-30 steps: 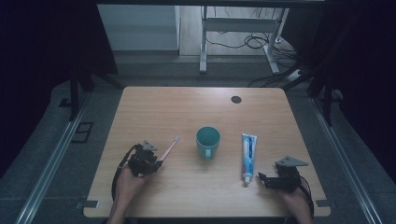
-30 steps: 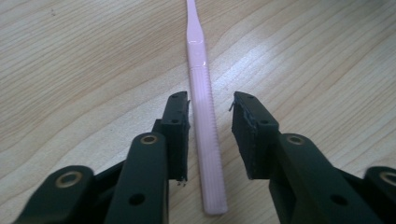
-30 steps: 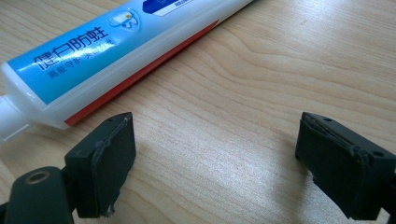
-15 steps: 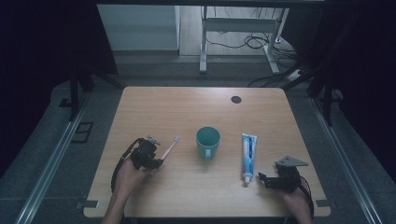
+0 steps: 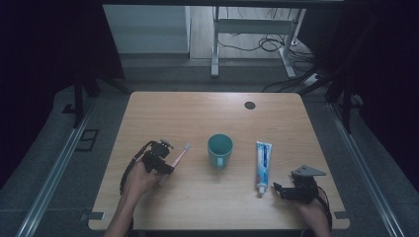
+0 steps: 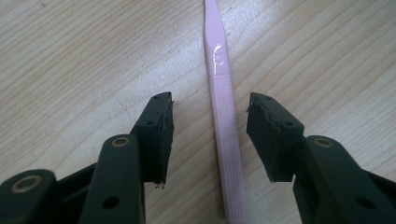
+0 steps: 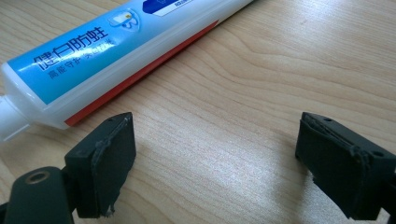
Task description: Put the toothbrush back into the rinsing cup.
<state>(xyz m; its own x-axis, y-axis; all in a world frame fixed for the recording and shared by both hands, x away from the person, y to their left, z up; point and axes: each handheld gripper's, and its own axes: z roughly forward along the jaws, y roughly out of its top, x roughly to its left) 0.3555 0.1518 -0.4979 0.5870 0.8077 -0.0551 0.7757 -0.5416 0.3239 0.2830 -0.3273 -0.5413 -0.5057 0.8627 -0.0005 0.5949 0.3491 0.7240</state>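
The pink toothbrush [image 6: 220, 116] is seen lying flat on the wooden counter [image 5: 197, 113], left of the teal cup [image 5: 219, 149]. It is straddled by the left tongs [image 6: 210, 135], whose jaws have just been opening — the handle runs between the pads without being pressed by either, so nothing is grasped. The right tongs [image 7: 215, 168] are held low over the counter at its near right corner, spread wide and released. Just beside their left jaw the toothpaste tube [image 7: 116, 46] is laid — near, not touched.
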